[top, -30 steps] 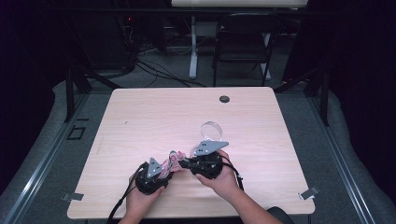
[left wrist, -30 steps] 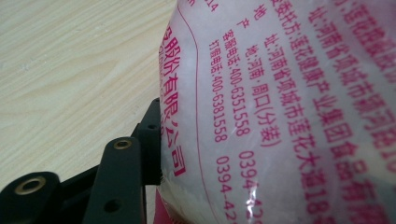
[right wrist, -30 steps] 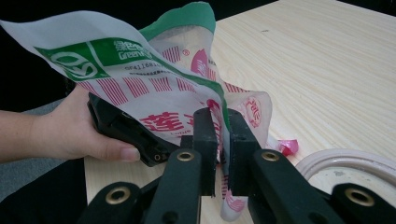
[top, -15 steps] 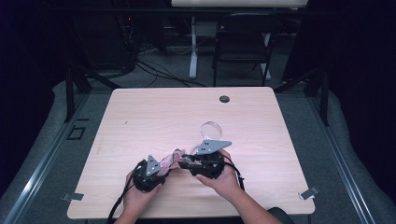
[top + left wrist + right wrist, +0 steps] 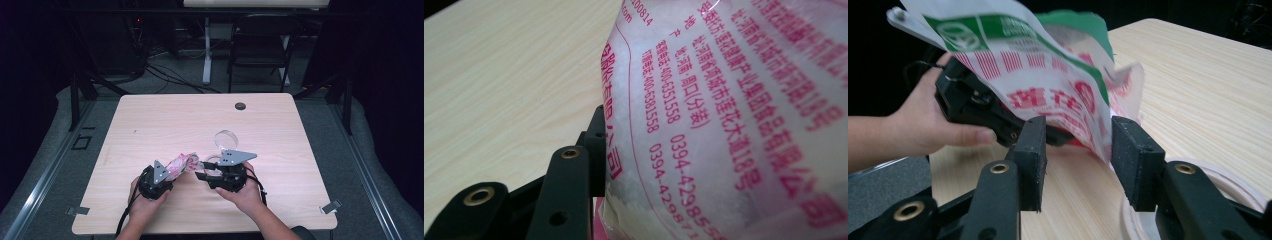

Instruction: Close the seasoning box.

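Near the table's [image 5: 150,120] front edge, left gripper [image 5: 165,176] pinching a printed plastic bag [image 5: 181,162], right gripper [image 5: 1075,145] just opening, jaws spread around the bag's edge, a clear round lid [image 5: 226,137] behind.

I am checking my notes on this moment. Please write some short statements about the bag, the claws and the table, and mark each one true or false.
1. The left claw grips the printed plastic bag. True.
2. The right claw is clamped shut on the bag. False: its pads stand apart, the bag's edge loose between them; they have just been opening.
3. The bag's print is blue. False: pink-red, with green on top.
4. A clear round container sits on the wooden table. True.
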{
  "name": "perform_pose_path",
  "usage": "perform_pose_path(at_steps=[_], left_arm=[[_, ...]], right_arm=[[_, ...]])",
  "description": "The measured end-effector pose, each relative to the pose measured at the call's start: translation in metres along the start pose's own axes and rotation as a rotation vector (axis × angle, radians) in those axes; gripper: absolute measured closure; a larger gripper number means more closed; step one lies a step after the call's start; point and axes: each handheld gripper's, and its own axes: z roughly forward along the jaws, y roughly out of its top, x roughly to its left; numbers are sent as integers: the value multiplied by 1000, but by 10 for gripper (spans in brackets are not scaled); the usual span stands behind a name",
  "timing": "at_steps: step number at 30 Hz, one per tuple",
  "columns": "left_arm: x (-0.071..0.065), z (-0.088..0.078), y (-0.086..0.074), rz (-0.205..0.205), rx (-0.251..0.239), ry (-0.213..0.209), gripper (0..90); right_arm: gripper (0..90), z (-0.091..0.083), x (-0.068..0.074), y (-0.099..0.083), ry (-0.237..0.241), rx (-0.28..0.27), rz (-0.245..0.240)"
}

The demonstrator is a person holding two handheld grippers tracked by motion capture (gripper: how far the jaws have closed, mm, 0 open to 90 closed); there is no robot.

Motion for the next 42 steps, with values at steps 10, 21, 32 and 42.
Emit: perform_pose_path(at_steps=[10,21,32,42], left_arm=[[9,-8,16,68,-54,51,604],[16,-10,36,102,-100,63,604],[19,-5,38,102,-80,91,603],[12,-7,37,145,-59,103,604]], right_arm=[[510,-18,-4,2,-80,32,-61],[548,-34,-16,40,-122,47,-82],[548,-48,-16,34,-120,16,-113],[523,-47,-6,30,-132,-3,-172]])
